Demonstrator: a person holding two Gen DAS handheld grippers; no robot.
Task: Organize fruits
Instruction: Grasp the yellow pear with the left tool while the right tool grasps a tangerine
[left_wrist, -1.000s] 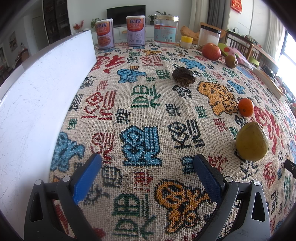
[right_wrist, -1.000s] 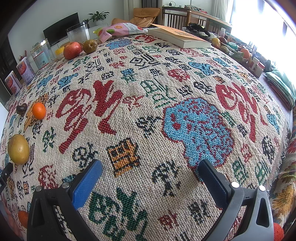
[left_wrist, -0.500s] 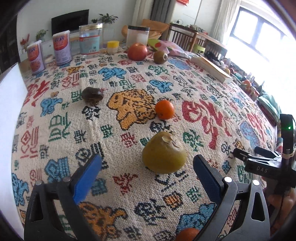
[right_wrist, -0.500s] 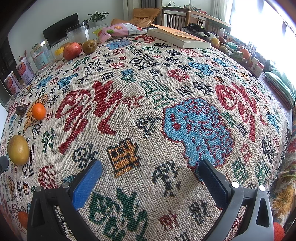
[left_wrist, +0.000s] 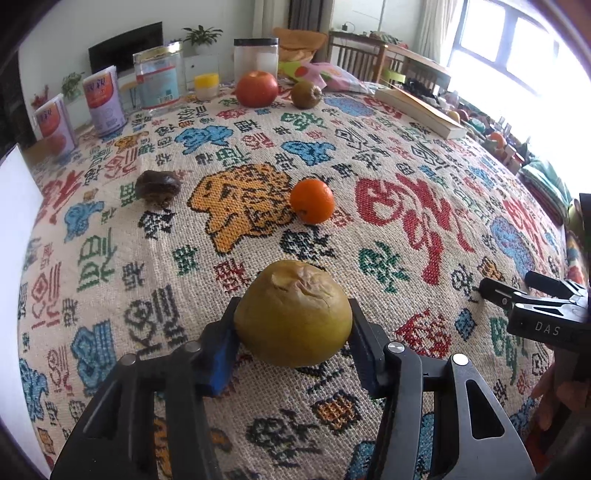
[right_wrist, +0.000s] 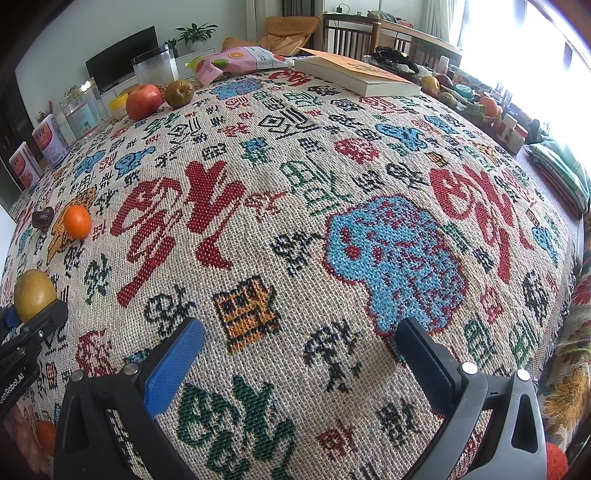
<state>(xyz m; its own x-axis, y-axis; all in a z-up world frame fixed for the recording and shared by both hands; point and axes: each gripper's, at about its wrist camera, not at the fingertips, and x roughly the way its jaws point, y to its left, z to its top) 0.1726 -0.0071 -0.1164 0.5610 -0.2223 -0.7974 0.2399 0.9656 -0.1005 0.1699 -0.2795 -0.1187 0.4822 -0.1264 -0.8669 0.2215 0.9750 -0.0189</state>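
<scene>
In the left wrist view my left gripper (left_wrist: 293, 334) is shut on a yellow-green pear (left_wrist: 293, 317) that rests on the patterned tablecloth (left_wrist: 406, 177). Beyond it lie an orange (left_wrist: 312, 201), a dark brown fruit (left_wrist: 158, 185), a red apple (left_wrist: 257, 88) and a brownish pear (left_wrist: 306, 94). In the right wrist view my right gripper (right_wrist: 299, 354) is open and empty over the cloth. The held pear (right_wrist: 34, 294) shows at its far left, with the orange (right_wrist: 77, 221), dark fruit (right_wrist: 43, 218), apple (right_wrist: 143, 101) and brownish pear (right_wrist: 178, 93).
Cans (left_wrist: 104, 105), a glass jar (left_wrist: 159, 80) and a plastic container (left_wrist: 255, 56) stand at the table's far edge. A book (right_wrist: 356, 77) and a snack bag (right_wrist: 236, 61) lie at the back right. A white board (left_wrist: 18, 258) runs along the left side.
My left gripper swung right from the white board, moved up to the yellow-green pear and closed on it. My right gripper has stayed still and open.
</scene>
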